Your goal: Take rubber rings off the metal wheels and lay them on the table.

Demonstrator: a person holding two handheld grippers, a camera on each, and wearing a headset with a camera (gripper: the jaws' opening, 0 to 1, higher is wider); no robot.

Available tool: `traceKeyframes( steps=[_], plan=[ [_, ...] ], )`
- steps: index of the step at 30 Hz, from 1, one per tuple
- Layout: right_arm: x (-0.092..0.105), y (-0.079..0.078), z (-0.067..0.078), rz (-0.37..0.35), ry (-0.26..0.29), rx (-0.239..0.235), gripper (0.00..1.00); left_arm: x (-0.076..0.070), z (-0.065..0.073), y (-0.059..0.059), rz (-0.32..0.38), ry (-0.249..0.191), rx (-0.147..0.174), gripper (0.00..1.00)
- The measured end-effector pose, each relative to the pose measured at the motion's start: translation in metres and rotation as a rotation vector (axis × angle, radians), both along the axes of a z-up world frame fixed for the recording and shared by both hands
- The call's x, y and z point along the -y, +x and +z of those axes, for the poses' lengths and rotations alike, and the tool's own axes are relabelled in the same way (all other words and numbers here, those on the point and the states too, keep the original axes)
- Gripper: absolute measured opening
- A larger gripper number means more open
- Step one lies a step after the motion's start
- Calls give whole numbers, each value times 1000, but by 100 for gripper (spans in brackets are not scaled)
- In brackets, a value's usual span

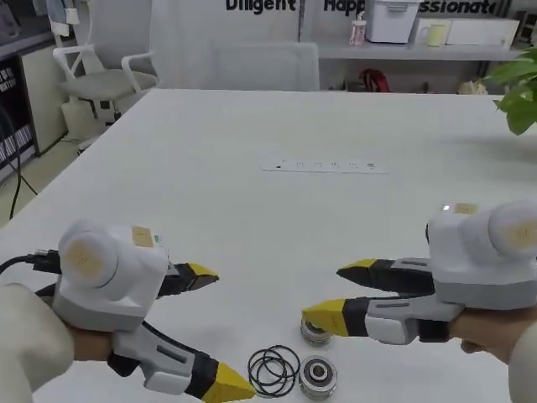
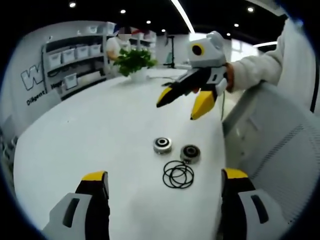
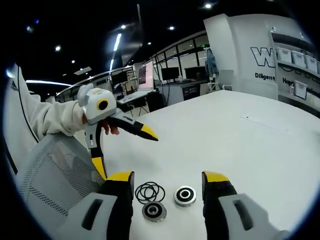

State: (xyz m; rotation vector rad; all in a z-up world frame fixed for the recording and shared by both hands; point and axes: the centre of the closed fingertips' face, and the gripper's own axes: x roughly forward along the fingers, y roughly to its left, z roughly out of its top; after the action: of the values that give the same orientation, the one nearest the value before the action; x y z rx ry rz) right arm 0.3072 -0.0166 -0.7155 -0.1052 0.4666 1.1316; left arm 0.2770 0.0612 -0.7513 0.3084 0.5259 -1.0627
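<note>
thin black rubber rings [image 1: 273, 369] overlapping

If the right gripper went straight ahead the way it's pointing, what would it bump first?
Most likely the metal wheels, lying just ahead between the open jaws of the right gripper, with the loose rubber rings beside them. Its height above the table is hard to judge.

One metal wheel [image 1: 317, 338] is partly hidden behind the right gripper [image 1: 323, 294], and the stacked rubber rings [image 1: 273, 369] cannot be counted.
</note>
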Motion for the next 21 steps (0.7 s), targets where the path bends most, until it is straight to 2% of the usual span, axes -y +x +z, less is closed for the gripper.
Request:
traceKeyframes(
  steps=[2, 5, 8, 10, 15, 17, 21],
  plan=[
    [1, -2, 2, 8, -4, 10, 55, -1, 2, -1, 9, -13, 1, 96],
    [4, -6, 4, 28, -7, 15, 61, 1, 12, -4, 27, -67, 6, 97],
    [7, -11, 7, 38, 0, 12, 69, 2, 17, -4, 39, -99, 7, 99],
    [10, -12, 10, 34, 15, 2, 73, 2, 15, -4, 45, -97, -4, 100],
    [22, -15, 16, 9, 34, 2, 80, 4, 15, -7, 38, -92, -6, 100],
    [30, -14, 14, -1, 37, -4, 84, 4, 16, -9, 35, -90, -7, 100],
    [45, -19, 6, -30, 26, -30, 87, -6, 17, -14, 38, -63, -7, 100]
  ],
)
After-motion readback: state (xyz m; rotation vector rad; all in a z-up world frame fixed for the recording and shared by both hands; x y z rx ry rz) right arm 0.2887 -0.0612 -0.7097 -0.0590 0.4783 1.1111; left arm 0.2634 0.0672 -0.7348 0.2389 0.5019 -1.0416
